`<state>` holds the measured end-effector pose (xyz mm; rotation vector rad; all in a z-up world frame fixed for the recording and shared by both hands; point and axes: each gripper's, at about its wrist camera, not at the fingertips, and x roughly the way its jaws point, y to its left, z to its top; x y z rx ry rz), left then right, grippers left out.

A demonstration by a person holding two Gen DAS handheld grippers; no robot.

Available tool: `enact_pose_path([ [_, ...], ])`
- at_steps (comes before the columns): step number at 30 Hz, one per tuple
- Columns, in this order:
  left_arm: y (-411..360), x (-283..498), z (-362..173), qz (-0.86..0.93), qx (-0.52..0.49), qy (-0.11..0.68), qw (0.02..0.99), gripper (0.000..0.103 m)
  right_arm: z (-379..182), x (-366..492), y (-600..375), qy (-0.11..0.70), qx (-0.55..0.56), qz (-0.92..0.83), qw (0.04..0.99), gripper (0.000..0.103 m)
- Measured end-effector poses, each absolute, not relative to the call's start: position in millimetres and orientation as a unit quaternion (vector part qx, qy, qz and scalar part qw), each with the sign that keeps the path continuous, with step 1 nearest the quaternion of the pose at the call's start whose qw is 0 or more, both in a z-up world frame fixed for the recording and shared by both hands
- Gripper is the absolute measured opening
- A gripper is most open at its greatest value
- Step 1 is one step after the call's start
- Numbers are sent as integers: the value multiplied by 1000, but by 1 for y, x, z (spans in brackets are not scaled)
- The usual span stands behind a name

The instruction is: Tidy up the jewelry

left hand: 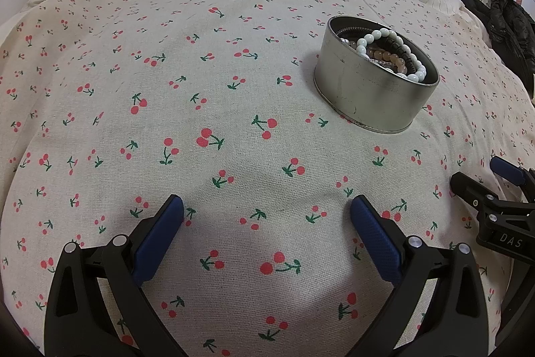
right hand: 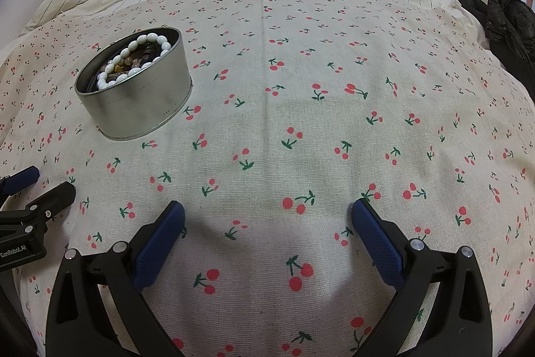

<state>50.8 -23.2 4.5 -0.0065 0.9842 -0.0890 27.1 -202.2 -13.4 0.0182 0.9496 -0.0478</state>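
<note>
The cherry cloth is bare and wide open in front of both open grippers, and only the round tin full of beads stands up between them, with a dark coat far off at the right edge

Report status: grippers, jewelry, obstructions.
Left gripper open, empty. Right gripper open, empty. Bead bracelets piled in the metal tin. Cloth between: nothing blocking.
</note>
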Motion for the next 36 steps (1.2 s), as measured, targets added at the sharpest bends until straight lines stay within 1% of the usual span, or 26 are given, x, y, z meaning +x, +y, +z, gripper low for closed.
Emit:
enact_pose_path([
  [36,-23,52,4,-44,-6,471,881,96,-15,26,-202,445,9,-21,895,96],
])
